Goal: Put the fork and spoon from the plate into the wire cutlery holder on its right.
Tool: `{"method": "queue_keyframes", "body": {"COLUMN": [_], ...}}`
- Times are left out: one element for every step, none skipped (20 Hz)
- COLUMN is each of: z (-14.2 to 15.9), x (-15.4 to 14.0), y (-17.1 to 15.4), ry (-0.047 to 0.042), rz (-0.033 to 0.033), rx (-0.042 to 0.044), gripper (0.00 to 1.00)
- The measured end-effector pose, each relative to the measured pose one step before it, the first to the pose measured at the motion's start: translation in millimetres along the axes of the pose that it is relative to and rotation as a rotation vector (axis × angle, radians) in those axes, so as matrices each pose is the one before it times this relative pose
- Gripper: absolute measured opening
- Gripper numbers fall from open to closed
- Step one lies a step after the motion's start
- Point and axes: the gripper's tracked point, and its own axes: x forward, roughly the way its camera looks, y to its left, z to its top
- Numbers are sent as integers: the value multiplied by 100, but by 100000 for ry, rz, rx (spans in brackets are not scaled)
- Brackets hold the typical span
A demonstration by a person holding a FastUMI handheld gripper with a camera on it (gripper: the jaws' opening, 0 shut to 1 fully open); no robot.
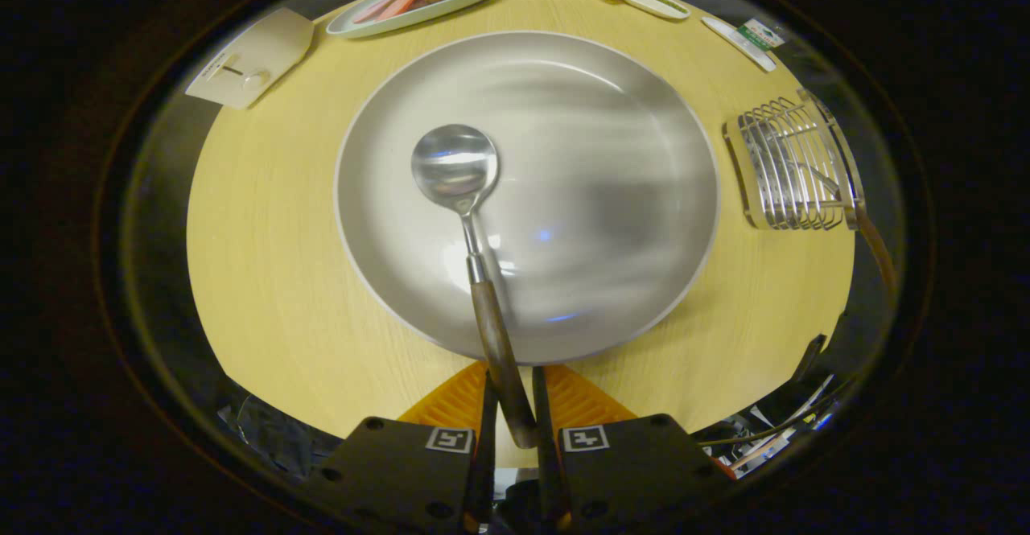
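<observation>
**Spoon held at the handle over the plate; wire holder to the right**

Spoon (475, 229): polished metal bowl, slim metal neck, dark wooden handle. Bowl faces up over the plate's left half; handle runs back toward the near side, its end between the gripper (513, 414) fingers, which close on it from both sides.

Plate (644, 117): large, round, pale grey, shallow, with a thin light rim. Sits flat at the middle of the table.

Wire cutlery holder (793, 165): silvery metal rods, just right of the plate, apart from its rim. A metal utensil stands inside; whether it is the fork, cannot tell.
</observation>
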Motion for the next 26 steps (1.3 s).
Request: {"method": "queue_keyframes", "body": {"z": [42,-47,-77,-23,99,71,157,87,125,93,47,39,94,-25,97,87,110,-61,110,-12,245,225,305,238,351,194], "x": [-42,-22,-184,-168,-248,-248,-418,-447,-623,-554,-440,-516,-608,-627,-680,-492,-546,-544,-445,-447,-454,-548,-554,-421,-421,-440], "y": [563,-458,8,-66,66,-19,-142,-140,-182,-156,-137,-153,-151,-137,-180,-329,-366,-414,-469,-396,-316,-349,-439,-414,-401,-291], "ry": [-146,-66,155,3,-607,-456,-897,-790,-588,-634,-484,-531,-671,-533,-651,-580,-275,-130,-76,-430,-685,-959,-782,-925,-637,-704], "rz": [1778,-2116,-502,-246,-42,-216,-601,-828,-1147,-1036,-509,-594,-413,-292,-245,-249,-570,-605,-625,-293,42,262,82,49,1,221], "rx": [-975,-793,-982,-8,255,409,37,-393,-523,-385,-3,131,296,827,857,808,575,419,536,902,1274,1352,1510,1230,1277,977], "gripper": [22,18,13,12,12,12,12,12,12,12,12,12,12,12,12,12,12,12,12,12,12,12,12,12,12,12]}}
